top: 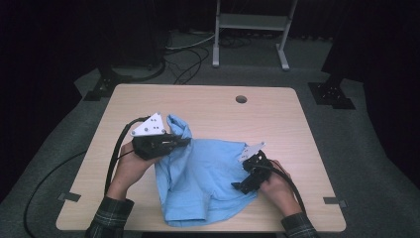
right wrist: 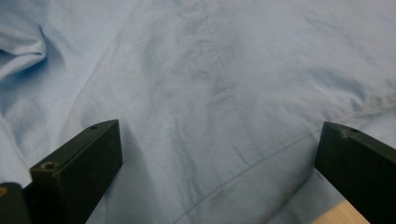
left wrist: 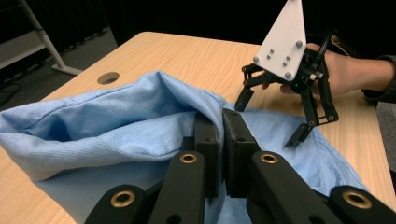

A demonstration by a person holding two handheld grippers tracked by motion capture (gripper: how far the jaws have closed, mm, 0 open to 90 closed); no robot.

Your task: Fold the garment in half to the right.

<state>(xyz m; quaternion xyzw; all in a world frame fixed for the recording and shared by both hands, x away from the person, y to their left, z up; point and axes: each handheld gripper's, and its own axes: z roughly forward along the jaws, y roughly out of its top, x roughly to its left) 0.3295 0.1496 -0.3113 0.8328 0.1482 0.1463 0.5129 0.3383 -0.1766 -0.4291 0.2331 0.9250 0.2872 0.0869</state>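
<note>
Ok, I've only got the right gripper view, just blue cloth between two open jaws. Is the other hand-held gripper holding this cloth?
Observer: Yes. The left hand-held gripper is shut on a raised fold of the blue garment.
Operator: Where is mine on the cloth?
Observer: The right hand-held gripper is at the garment's right edge, near the table's front.
Operator: Is it touching?
Observer: Its jaws stand wide open over the cloth; contact I cannot tell.

Dark room, grey carpet (cables trailing behind).
</note>
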